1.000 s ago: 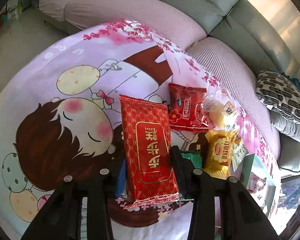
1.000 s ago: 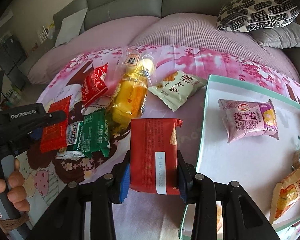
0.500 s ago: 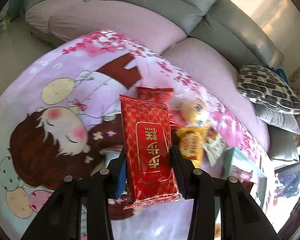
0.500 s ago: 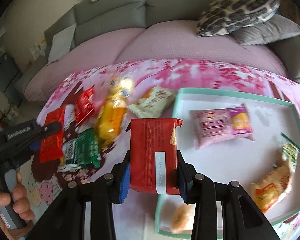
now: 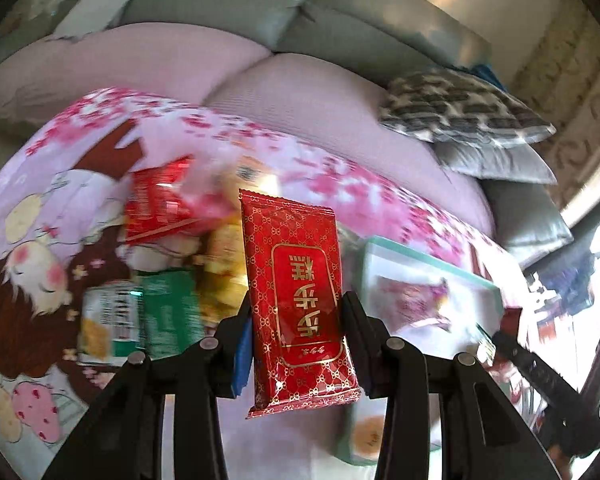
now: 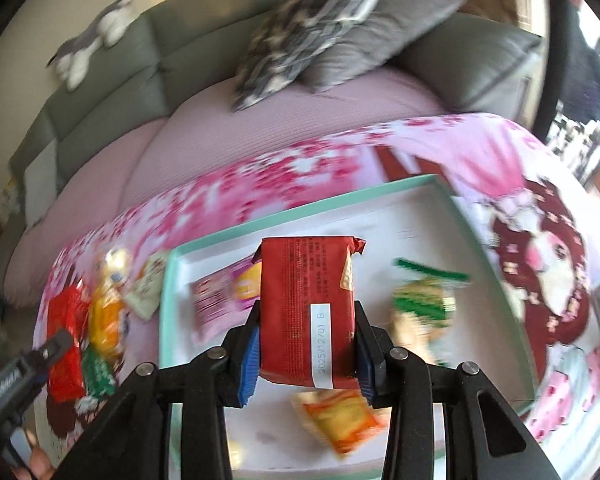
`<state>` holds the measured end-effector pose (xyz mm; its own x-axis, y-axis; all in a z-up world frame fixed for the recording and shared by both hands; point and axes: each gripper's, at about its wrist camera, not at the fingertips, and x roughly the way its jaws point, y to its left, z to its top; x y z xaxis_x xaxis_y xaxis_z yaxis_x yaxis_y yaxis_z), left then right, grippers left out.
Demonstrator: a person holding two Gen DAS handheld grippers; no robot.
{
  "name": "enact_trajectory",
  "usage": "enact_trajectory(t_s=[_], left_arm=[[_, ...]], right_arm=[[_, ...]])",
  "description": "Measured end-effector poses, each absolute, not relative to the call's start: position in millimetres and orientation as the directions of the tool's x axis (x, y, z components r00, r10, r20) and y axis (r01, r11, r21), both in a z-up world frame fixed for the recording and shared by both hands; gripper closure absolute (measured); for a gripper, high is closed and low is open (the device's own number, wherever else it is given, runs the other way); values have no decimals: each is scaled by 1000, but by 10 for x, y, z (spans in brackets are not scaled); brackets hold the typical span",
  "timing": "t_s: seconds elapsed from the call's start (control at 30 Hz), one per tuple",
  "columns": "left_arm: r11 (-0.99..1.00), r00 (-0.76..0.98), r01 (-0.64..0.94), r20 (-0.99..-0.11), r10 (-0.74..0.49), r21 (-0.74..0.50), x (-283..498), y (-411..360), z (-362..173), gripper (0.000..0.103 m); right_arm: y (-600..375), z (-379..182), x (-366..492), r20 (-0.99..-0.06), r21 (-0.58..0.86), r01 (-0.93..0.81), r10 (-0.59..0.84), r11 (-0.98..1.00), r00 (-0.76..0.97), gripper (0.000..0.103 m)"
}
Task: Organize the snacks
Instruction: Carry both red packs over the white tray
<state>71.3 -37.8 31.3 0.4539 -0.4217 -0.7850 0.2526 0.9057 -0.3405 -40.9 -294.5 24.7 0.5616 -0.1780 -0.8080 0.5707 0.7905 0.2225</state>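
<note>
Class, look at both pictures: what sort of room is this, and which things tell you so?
Most likely a living room at home. A grey sofa with scatter cushions runs along the wall, a soft toy lies on its back, and a cartoon-print cloth covers the surface where the snacks lie.

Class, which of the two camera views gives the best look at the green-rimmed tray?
The right wrist view: the green-rimmed tray fills the middle, with most of its rim and several snack packets inside showing, though blurred. The left wrist view catches only its near corner, off to the right.
</note>
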Motion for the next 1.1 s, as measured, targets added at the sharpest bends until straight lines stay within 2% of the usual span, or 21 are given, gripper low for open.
enact_trajectory(t_s=[0.4,1.1], left_arm=[[811,348,494,-783,-516,-314,298,-1225,293,60],[767,223,570,-844,-489,-294,195,-1647,-145,60]], right_arm=[[-3462,273,-741,-800,252,678,-245,691,547,61],[-3363,-30,-440,-809,243,616,-193,749,555,61]])
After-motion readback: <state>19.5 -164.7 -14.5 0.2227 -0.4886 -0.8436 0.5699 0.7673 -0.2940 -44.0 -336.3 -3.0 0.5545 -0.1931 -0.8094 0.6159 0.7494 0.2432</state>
